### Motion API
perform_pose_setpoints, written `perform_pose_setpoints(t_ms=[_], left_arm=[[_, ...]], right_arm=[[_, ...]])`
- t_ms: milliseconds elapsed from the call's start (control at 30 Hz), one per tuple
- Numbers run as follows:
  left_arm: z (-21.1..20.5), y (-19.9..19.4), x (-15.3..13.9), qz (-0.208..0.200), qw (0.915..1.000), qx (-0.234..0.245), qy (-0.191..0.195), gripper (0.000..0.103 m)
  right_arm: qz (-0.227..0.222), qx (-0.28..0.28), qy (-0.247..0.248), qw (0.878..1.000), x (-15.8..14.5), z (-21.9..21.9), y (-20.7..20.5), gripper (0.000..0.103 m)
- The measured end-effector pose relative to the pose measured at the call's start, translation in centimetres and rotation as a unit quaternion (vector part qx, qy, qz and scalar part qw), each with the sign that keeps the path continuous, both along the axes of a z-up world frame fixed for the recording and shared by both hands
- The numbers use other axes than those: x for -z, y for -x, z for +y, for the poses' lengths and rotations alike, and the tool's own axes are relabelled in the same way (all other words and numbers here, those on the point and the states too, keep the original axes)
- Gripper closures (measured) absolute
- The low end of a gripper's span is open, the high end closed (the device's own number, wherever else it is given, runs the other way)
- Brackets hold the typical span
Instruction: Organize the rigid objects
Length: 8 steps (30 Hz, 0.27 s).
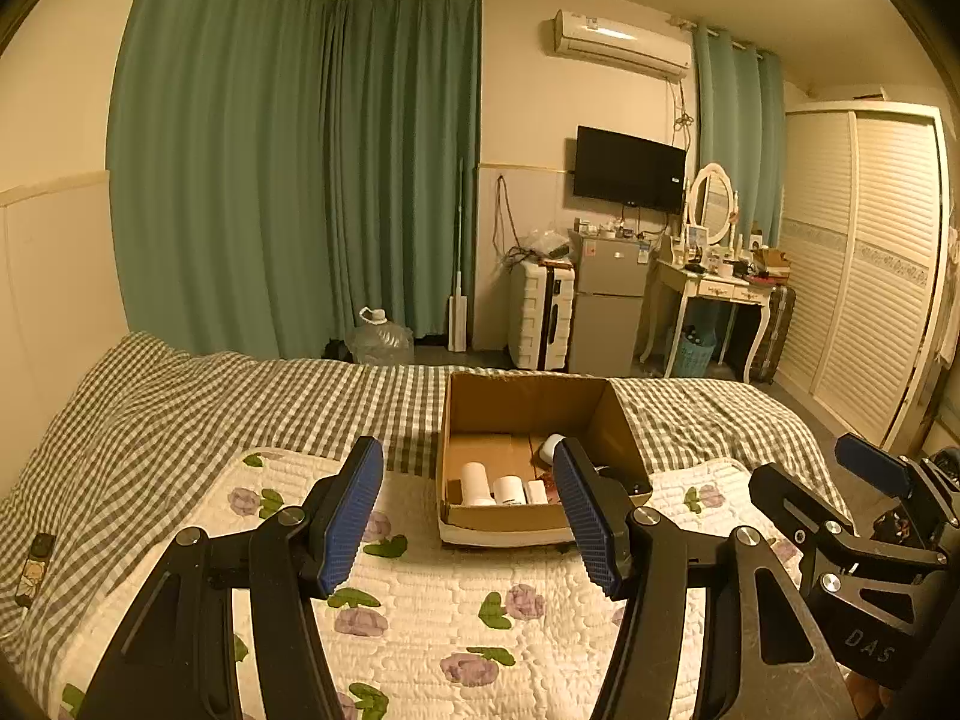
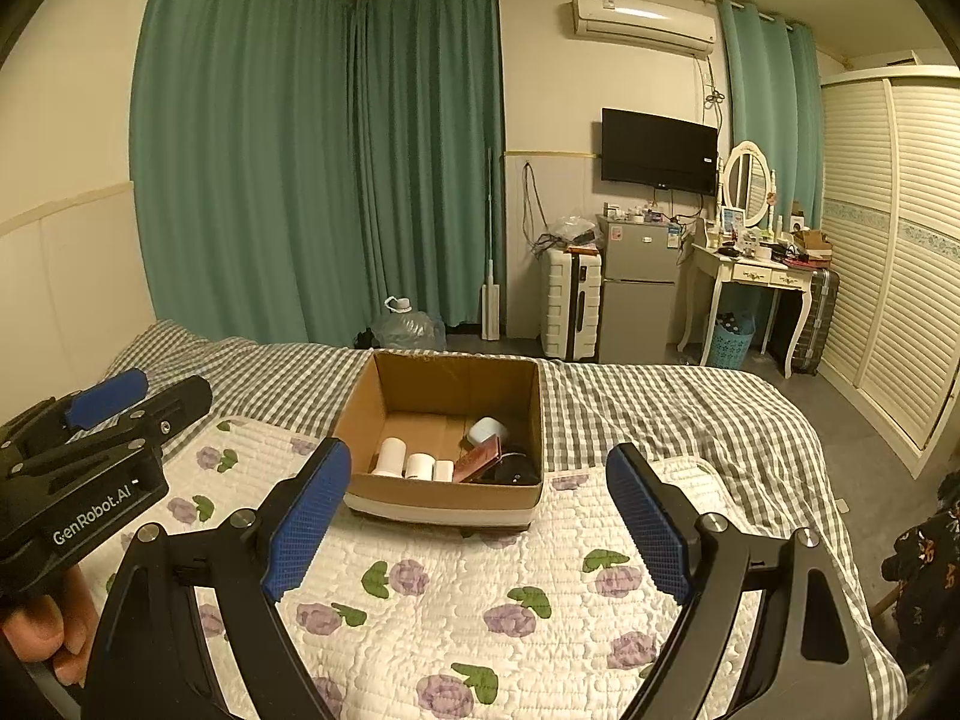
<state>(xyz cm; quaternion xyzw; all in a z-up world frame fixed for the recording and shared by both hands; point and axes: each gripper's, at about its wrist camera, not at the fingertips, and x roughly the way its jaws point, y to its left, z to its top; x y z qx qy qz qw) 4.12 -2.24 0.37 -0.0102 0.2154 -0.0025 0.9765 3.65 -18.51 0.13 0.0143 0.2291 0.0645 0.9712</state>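
Observation:
An open cardboard box stands on the flowered quilt on the bed. Inside it are three white cylinders, a pale blue round object, a reddish flat object and a dark round object. My left gripper is open and empty, held above the quilt in front of the box. My right gripper is open and empty, also in front of the box. Each gripper shows at the edge of the other's view: the right one and the left one.
The flowered quilt lies over a checked bedspread. A small dark object lies at the bed's left edge. Beyond the bed are a water jug, a suitcase, a fridge and a dressing table.

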Motion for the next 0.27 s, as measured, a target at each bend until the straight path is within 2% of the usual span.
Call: perform_pose_setpoints(t_ms=[267], left_arm=[[-0.18, 0.37, 0.0, -0.006, 0.9997, 0.02, 0.016, 0.041]], right_arm=[[0.001, -0.002, 0.005, 1.0, 0.1, 0.26, 0.02, 0.016]])
